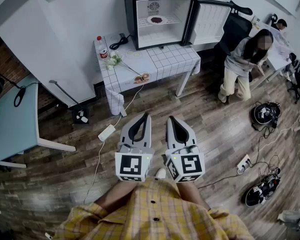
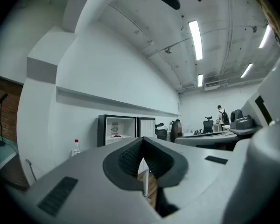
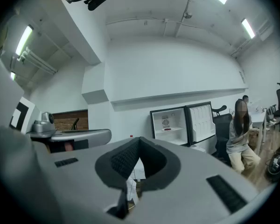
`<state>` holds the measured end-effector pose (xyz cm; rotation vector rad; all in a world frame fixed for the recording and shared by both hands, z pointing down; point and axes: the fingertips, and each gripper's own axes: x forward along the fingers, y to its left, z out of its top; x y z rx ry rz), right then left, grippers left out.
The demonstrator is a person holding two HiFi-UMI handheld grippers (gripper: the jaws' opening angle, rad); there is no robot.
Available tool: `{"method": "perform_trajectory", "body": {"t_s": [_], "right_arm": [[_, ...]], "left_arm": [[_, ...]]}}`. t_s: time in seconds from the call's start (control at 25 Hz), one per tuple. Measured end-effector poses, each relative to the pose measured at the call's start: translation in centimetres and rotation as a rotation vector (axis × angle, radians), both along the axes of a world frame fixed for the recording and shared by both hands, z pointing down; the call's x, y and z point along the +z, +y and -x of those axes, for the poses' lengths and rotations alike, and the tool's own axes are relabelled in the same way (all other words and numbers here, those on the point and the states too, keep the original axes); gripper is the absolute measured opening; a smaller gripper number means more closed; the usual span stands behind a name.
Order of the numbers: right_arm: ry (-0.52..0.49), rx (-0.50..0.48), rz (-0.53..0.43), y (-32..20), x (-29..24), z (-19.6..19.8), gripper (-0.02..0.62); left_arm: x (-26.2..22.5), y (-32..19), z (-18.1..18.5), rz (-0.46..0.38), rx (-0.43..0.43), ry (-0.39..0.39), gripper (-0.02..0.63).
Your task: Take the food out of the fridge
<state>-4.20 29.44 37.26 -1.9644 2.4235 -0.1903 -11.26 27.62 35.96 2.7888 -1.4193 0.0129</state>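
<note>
A black mini fridge [image 1: 157, 14] stands on a white-tiled table [image 1: 162, 64] at the far wall, its door [image 1: 210, 21] swung open to the right. On its upper shelf lies a plate of dark red food [image 1: 155, 20]. The left gripper view catches the same plate [image 2: 115, 136] small and far off, and so does the right gripper view [image 3: 167, 129]. My left gripper [image 1: 146, 115] and right gripper [image 1: 170, 118] are held side by side close to my body, level, pointing at the fridge from well back. Both are shut with nothing between the jaws.
A red-capped bottle [image 1: 102, 48], a black cable and flowers [image 1: 121, 64] lie on the table's left part. A person [image 1: 242, 59] crouches right of the fridge door by an office chair. A power strip [image 1: 106, 132] and cords cross the wooden floor. A pale blue table [image 1: 15, 119] stands at left.
</note>
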Motion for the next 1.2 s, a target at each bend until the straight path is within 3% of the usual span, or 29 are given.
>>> {"method": "perform_trajectory", "body": {"t_s": [0.48,0.76,1.2], "right_arm": [[-0.053,-0.039,0.005,0.9,0.1,-2.5,0.006],[-0.03,-0.041,-0.01,2.1,0.4,-5.7,0.006],[-0.022,-0.061,0.007,0.7,2.1,-8.4,0.006]], "left_arm": [[0.3,1.0,-1.7,0.012,-0.027,-0.03,0.008],[0.7,1.7,-2.1,0.013,-0.097,-0.047,0.008],[3.0,0.0,-3.8,0.05,-0.13,-0.043,0.008]]}}
